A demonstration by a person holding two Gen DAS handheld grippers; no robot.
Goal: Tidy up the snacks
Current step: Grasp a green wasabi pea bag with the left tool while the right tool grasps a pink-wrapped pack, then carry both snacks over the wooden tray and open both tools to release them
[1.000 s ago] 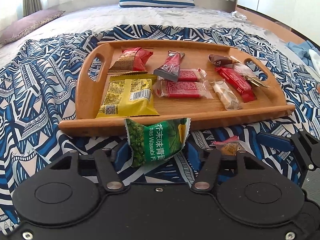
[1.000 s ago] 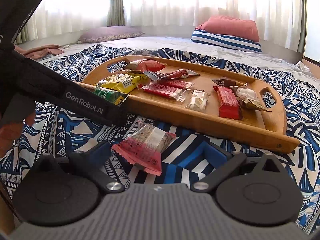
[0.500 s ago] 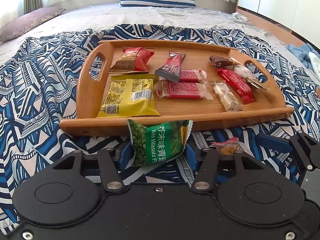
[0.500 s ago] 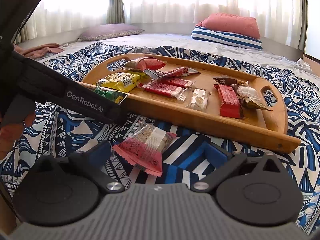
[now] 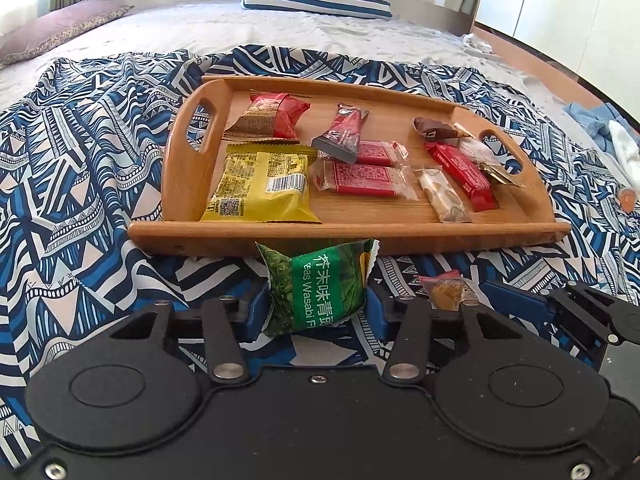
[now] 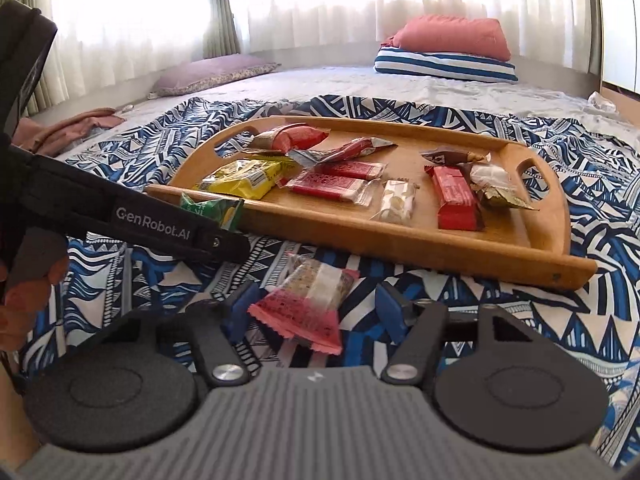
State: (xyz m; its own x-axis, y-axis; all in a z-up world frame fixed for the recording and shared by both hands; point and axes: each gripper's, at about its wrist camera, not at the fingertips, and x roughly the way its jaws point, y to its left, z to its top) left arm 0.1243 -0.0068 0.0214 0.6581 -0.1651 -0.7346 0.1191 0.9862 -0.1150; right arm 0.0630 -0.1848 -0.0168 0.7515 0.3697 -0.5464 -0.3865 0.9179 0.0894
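Snacks: a green wasabi pea packet (image 5: 320, 290) stands upright at lower centre of the left wrist view, just in front of the tray's near rim; a pink-ended clear snack packet (image 6: 310, 304) lies at lower centre of the right wrist view.
Left gripper (image 5: 316, 308): its blue pads press both sides of the green packet, clamped on it and holding it upright, apparently clear of the cloth, probably so it can be carried over the rim.
Right gripper (image 6: 316, 310): fingers spread apart, one either side of the pink-ended packet, with a gap showing between each pad and the wrapper. It looks lined up for a grasp that has not yet closed.
Wooden tray (image 5: 348, 236): fills the middle of both views, with a handle slot at each end. It already holds a yellow bag (image 5: 262, 182), a red-and-gold bag (image 5: 272, 120), several red bars (image 5: 360, 178) and small wrapped sweets, laid roughly in rows, so most of the sorting seems done.
Surface: a blue and white patterned cloth (image 5: 80, 184), wrinkled, spread over a pale bed.
Room: a pink pillow on a striped pillow (image 6: 444, 62) at upper right of the right wrist view, a mauve cushion (image 6: 212, 74) at upper left, and bright curtained windows behind.
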